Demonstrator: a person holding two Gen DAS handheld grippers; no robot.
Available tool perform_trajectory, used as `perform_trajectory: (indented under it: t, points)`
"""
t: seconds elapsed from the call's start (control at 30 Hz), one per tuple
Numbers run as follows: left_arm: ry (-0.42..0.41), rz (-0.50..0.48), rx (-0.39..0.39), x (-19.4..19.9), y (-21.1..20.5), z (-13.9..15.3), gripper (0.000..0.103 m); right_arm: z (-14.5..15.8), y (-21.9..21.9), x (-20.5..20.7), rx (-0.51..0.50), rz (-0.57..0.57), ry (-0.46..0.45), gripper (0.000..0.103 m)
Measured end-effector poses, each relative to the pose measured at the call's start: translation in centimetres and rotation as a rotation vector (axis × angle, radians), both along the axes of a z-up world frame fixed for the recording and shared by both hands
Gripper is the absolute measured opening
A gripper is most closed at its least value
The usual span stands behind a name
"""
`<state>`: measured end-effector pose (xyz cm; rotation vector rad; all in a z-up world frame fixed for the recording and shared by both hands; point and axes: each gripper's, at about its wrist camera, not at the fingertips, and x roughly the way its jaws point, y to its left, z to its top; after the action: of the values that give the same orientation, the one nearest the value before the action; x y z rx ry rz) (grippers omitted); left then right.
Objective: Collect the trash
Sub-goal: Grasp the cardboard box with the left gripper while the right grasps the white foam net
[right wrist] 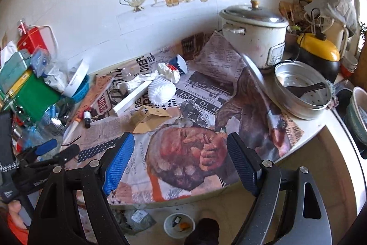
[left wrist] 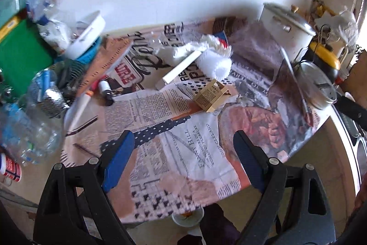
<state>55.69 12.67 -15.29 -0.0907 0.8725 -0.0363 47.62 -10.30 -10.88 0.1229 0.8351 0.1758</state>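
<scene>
Overhead, the left gripper (left wrist: 183, 148) and right gripper (right wrist: 180, 150) are hovering wide open and empty above the newspaper-covered counter (right wrist: 316, 128), where a torn cardboard box (right wrist: 149, 119), white foam sleeve (right wrist: 161, 91) and crumpled tissue (right wrist: 169, 71) are lying beyond their fingers.

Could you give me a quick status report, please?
Left gripper and right gripper open, empty. Cardboard box, crumpled paper on newspaper, untouched. Path clear.
</scene>
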Motion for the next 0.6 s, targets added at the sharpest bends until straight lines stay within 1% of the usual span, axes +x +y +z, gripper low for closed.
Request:
perform_trajectory:
  t: [0.13,0.3,0.4,0.43,0.57,0.6]
  points:
    - [0.068,0.011,0.008,4.4,-1.3,-2.5,0.088,-1.5,-1.0,3.9,-0.008,0.015,0.045,0.08]
    - [0.148,0.069,0.023,9.5,-2.7,-6.3,0.087,-3.3,-2.1,8.4,-0.024,0.04,0.096,0.08]
    - [0.187,0.084,-0.003,11.5,-3.6,-8.0,0.077,-5.2,-2.0,12.1,-0.03,0.096,0.159,0.08]
    - [0.198,0.089,-0.016,12.0,-3.9,-8.5,0.076,-5.7,-1.9,13.1,-0.03,0.114,0.174,0.08]
    - [0.197,0.134,-0.031,13.6,-4.2,-9.5,0.065,-8.0,-0.3,17.2,-0.006,0.199,0.231,0.08]
    - [0.195,0.151,-0.038,14.0,-4.0,-9.8,0.06,-8.5,0.2,18.0,0.007,0.218,0.241,0.08]
